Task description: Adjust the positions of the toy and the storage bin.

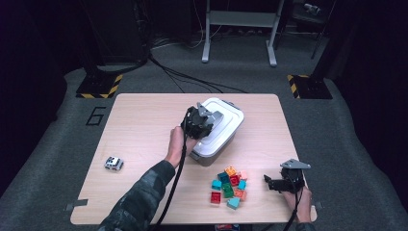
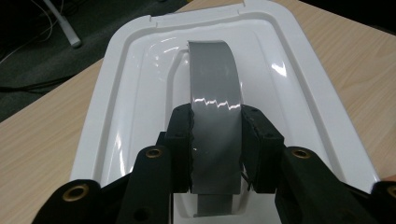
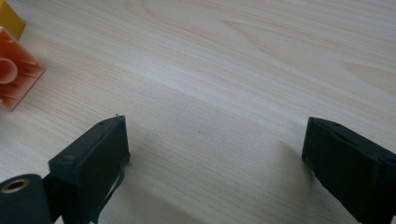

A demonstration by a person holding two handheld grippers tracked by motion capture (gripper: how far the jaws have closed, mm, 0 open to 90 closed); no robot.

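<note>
Left gripper (image 2: 215, 149) clamped the grey handle (image 2: 214, 116) atop the white lid (image 2: 116, 93); right gripper (image 3: 215, 158) gaped wide, empty. A "6" (image 1: 96, 116) marked the floor.

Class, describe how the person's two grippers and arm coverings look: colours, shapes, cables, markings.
Both the left gripper and the right gripper are black, each topped by a grey three-cornered plate and trailing a black cable. The jaws are blocky black pads with brass-coloured rivets. The left forearm wears a dark camouflage-patterned sleeve. No lettering is legible.
</note>
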